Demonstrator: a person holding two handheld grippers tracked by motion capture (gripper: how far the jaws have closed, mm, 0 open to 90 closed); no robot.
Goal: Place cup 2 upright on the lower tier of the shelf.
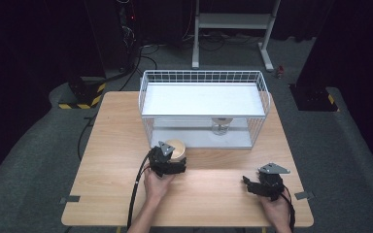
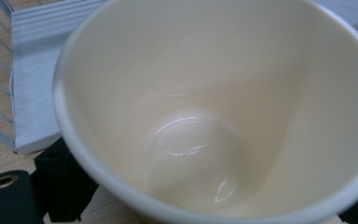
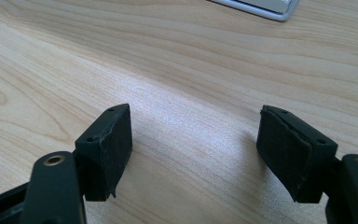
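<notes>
L gripper [image 1: 171,156] sits near table [image 1: 116,145] centre, just in front of the wire rack [image 1: 204,109], jaws either side of a cream cup [image 1: 176,148]. In L gripper view the cup [image 2: 205,116] is seen from above, upright-ish, empty, glossy inside; one black jaw shows at lower left beside its wall, the other at the lower right edge, so it's clamped on the cup. Cup is at rack's front-left corner, outside it. A glass [image 1: 220,125] stands on rack's lower shelf, under the white top shelf. R gripper [image 1: 250,184] rests low at table's front right, well apart from cup. In R gripper view its jaws are spread wide over bare wood [image 3: 177,70], nothing between them; rack's base corner at top edge.
</notes>
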